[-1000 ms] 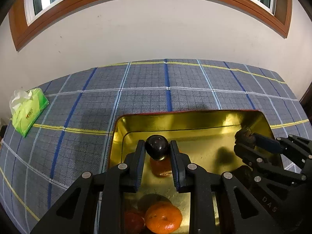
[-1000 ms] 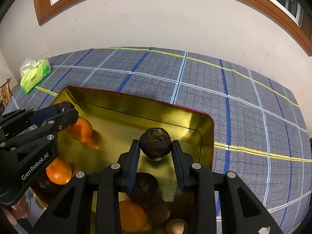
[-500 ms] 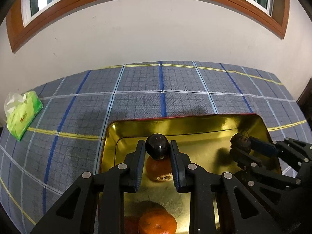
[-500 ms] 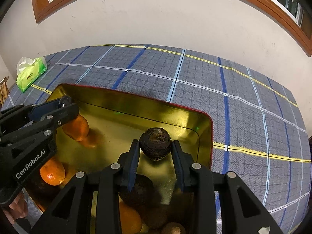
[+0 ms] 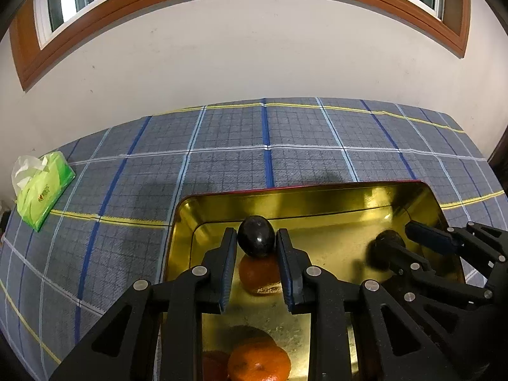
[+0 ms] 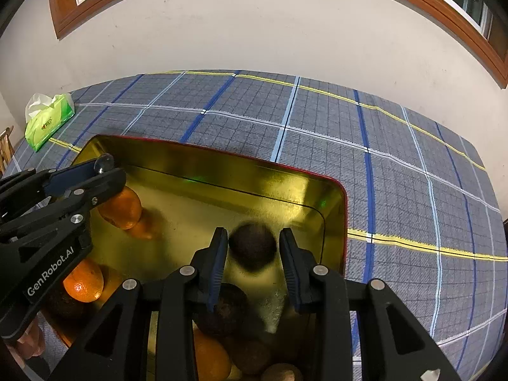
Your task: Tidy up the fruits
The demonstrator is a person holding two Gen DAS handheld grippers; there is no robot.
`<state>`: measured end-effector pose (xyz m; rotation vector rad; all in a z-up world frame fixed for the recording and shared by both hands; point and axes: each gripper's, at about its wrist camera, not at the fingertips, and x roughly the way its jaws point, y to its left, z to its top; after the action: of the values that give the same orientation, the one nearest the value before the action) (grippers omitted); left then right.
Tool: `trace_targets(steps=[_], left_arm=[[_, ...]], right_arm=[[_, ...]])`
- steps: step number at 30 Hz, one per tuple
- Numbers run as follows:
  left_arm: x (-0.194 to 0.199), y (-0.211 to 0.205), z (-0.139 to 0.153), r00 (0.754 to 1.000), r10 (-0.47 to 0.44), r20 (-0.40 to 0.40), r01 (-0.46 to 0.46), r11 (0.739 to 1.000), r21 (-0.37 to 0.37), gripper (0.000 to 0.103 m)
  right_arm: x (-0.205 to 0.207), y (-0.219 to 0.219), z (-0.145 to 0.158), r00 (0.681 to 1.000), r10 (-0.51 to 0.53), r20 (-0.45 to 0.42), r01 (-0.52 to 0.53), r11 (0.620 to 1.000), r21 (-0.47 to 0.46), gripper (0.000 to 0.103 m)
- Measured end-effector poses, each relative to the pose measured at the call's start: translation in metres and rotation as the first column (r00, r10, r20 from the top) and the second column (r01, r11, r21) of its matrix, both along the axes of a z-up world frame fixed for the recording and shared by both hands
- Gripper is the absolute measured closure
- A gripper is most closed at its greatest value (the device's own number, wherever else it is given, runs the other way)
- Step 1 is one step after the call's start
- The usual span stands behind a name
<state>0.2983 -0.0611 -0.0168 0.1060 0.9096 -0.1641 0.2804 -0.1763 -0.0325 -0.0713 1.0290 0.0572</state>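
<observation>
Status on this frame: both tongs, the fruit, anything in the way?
Left tongs shut on dark glossy fruit above gold tray. Right tongs opening, rough brown fruit blurred between them. Oranges below; nothing blocking.

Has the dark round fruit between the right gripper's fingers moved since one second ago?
Yes. The dark round fruit now looks blurred and sits lower against the gold tray's far wall, loose between the right gripper's opening jaws.

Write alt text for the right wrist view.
The right gripper is opening around a blurred dark round fruit over a gold tray holding oranges. The left gripper reaches in from the left.
</observation>
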Motion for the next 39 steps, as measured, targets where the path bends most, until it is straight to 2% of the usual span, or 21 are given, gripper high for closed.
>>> trace_targets(steps=[6, 9, 17, 22, 29, 39], left_arm=[[-0.007, -0.001, 0.001, 1.0, -0.006, 0.01, 0.006, 1.0, 0.021, 0.076], [-0.01, 0.0, 0.001, 1.0, -0.007, 0.003, 0.007, 1.0, 0.008, 0.074], [-0.02, 0.006, 0.002, 1.0, 0.007, -0.02, -0.007, 1.0, -0.013, 0.063], [-0.027, 0.007, 0.003, 0.999, 0.013, -0.034, -0.014, 1.0, -0.026, 0.059], [-0.041, 0.007, 0.013, 0.999, 0.021, -0.026, -0.022, 0.999, -0.031, 0.058], [-0.077, 0.008, 0.029, 0.999, 0.037, 0.024, -0.038, 0.999, 0.007, 0.056]], right_arm=[[-0.003, 0.001, 0.004, 1.0, -0.004, 0.012, 0.004, 1.0, -0.001, 0.062], [-0.006, 0.001, 0.007, 1.0, -0.007, 0.018, 0.007, 1.0, 0.004, 0.058], [-0.018, 0.003, 0.016, 0.999, 0.0, 0.039, 0.0, 1.0, -0.002, 0.052], [-0.027, 0.002, 0.023, 0.998, -0.011, 0.056, 0.011, 1.0, -0.004, 0.041], [-0.043, 0.001, 0.032, 0.997, -0.026, 0.076, 0.027, 1.0, -0.011, 0.038], [-0.073, -0.004, 0.046, 0.992, -0.084, 0.092, 0.083, 0.996, 0.012, 0.036]])
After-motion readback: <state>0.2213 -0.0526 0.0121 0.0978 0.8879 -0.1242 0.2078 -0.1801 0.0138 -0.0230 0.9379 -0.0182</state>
